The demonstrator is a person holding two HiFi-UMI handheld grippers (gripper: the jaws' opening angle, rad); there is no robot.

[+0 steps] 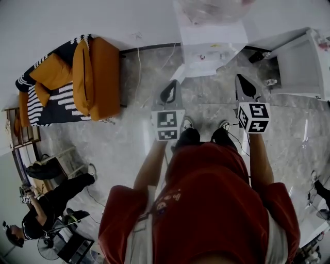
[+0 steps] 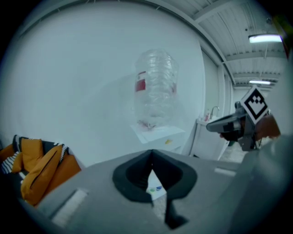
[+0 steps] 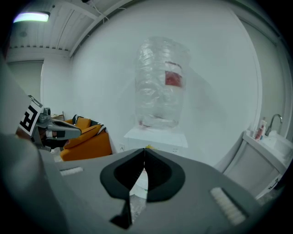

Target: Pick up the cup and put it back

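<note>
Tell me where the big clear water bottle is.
In the right gripper view the water bottle stands centre frame, on the white dispenser against the wall, with the orange sofa to its left and the sink cabinet to its right.

bottle on dispenser, sofa at left

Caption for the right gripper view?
Shut, empty right gripper faces a clear water bottle on a white dispenser; orange sofa at left.
</note>
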